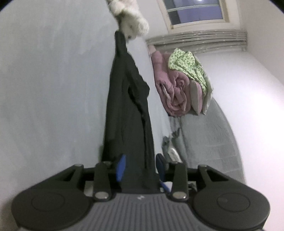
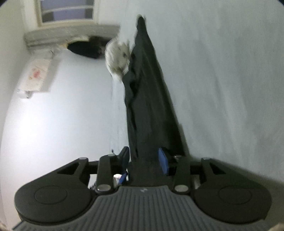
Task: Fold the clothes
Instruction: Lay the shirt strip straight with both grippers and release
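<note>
A dark garment [image 1: 127, 106] is stretched taut between the two grippers above a pale sheet. My left gripper [image 1: 141, 168] is shut on one end of it, the cloth bunched between the blue fingertips [image 1: 121, 167]. At the far end of the left wrist view, a fuzzy white sleeve [image 1: 131, 21] covers the other hand where the cloth ends. In the right wrist view the same dark garment [image 2: 149, 99] runs forward from my right gripper [image 2: 144, 160], which is shut on it, towards a fuzzy white sleeve [image 2: 117, 58].
A pile of folded bedding, pink [image 1: 170, 85] and green-patterned [image 1: 190, 65], lies on the grey bedcover [image 1: 209, 135] by the wall. A window [image 1: 193, 12] is above. A dark opening [image 2: 85, 48] and a white paper [image 2: 37, 74] show in the right wrist view.
</note>
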`<state>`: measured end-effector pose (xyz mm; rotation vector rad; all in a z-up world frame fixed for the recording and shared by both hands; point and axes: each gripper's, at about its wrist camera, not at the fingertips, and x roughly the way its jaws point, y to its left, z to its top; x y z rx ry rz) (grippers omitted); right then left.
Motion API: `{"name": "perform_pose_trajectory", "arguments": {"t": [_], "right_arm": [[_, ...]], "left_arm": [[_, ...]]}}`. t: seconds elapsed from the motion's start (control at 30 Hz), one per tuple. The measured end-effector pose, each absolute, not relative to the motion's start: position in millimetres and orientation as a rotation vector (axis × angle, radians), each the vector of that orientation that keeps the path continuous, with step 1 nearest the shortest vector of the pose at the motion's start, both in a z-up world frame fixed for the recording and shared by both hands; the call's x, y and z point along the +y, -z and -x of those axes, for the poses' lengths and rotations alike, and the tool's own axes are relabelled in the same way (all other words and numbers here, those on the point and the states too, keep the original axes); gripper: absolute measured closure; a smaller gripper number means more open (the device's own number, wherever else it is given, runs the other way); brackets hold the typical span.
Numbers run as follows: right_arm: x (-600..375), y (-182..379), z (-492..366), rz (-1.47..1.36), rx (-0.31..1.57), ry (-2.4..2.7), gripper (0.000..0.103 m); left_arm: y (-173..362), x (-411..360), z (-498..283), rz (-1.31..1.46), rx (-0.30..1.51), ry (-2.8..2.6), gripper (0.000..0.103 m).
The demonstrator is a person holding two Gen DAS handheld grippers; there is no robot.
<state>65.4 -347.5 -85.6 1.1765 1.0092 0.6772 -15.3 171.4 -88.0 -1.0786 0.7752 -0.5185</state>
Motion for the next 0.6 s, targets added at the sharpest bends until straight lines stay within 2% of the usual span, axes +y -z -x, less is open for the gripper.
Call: {"name": "perform_pose_trajectory", "arguments": {"t": [0.23,0.43,0.6], "right_arm": [[-344,68,-59,-1.008,0.916,-0.607,0.062],[-316,70,-65,-0.873,0.932,-0.580,0.072],[-319,74,-60,-0.834,0.922,-0.590,0.075]], "left_arm": [[75,165,14,0.946,0.755,0.479,0.064],[70,164,13,0.877,0.740,0.428,0.065],[64,164,13,0.815,0.724,0.387,0.065]]}}
